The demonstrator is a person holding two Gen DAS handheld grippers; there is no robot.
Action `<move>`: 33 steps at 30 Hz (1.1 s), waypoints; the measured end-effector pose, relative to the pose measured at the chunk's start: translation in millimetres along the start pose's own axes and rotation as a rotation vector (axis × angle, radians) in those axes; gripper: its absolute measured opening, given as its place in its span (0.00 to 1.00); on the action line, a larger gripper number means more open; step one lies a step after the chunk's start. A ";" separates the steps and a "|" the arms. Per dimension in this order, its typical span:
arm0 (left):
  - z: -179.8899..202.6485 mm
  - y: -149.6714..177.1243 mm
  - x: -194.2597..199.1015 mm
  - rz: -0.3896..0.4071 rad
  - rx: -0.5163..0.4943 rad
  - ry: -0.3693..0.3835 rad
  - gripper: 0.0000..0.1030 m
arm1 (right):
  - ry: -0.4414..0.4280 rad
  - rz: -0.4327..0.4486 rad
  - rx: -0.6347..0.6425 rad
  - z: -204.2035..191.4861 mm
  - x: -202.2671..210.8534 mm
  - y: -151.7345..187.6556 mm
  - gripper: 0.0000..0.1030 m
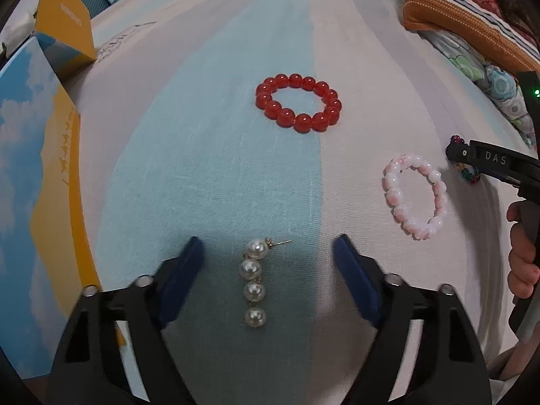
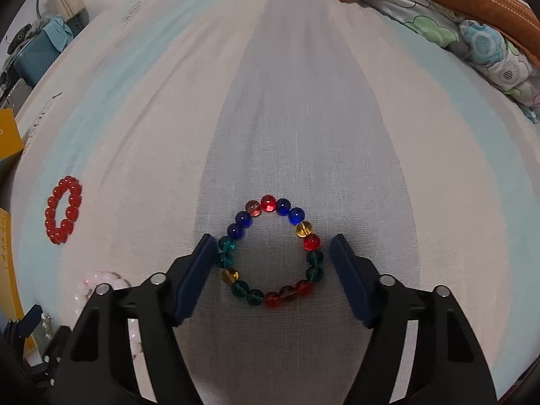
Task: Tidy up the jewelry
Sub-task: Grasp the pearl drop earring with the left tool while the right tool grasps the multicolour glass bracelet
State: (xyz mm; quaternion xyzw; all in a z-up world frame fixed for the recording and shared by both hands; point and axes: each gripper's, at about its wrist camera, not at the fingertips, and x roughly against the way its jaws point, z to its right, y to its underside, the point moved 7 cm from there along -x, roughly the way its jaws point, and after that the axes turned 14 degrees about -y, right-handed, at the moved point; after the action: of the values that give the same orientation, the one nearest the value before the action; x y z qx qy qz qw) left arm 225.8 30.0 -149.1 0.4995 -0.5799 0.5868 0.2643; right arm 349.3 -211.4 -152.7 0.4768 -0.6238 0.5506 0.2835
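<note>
My left gripper (image 1: 268,253) is open, its blue fingers on either side of a pearl drop earring (image 1: 254,283) that lies on the striped cloth. A red bead bracelet (image 1: 298,103) lies further ahead, and a pink bead bracelet (image 1: 415,195) lies to the right. My right gripper (image 2: 273,251) is open around a multicoloured bead bracelet (image 2: 270,253) lying flat on the cloth; its left finger touches the teal beads. The red bracelet (image 2: 63,209) and part of the pink bracelet (image 2: 101,280) show at the left of the right wrist view.
A blue and yellow box (image 1: 37,185) stands along the left edge, with a second yellow box (image 1: 64,20) behind it. Folded patterned bedding and an orange pouch (image 1: 465,23) are piled at the far right. The striped cloth (image 2: 303,101) covers the surface.
</note>
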 end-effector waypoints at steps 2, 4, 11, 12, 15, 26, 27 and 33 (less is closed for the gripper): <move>-0.3 0.0 1.8 0.001 -0.009 0.000 0.55 | 0.000 0.003 0.002 -0.5 0.9 -0.9 0.53; 1.5 1.0 3.9 0.010 -0.024 -0.005 0.46 | -0.003 0.005 -0.006 0.4 2.3 -1.7 0.41; 9.5 1.5 10.7 0.038 -0.057 0.010 0.10 | -0.017 0.002 -0.040 1.8 5.6 0.5 0.18; 8.7 1.3 11.3 0.039 -0.053 0.014 0.10 | -0.021 0.003 -0.046 2.4 6.6 0.8 0.18; 7.2 0.2 14.7 0.048 -0.049 0.020 0.10 | -0.037 0.017 -0.061 3.7 11.1 0.4 0.18; 3.0 -1.1 25.0 0.069 -0.034 0.035 0.10 | -0.044 0.050 -0.035 -1.0 23.6 -0.3 0.00; 2.7 -1.6 25.0 0.070 -0.033 0.035 0.10 | -0.044 0.050 -0.036 -0.8 23.9 -0.4 0.00; 1.6 -2.8 28.6 0.075 -0.029 0.041 0.10 | -0.054 0.067 -0.034 -3.5 31.0 -2.7 0.00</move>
State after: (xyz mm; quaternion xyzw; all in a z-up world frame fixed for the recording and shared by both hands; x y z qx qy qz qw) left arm 218.4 21.4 -122.7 0.4614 -0.6014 0.5978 0.2610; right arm 339.2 -216.6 -123.5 0.4655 -0.6561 0.5359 0.2561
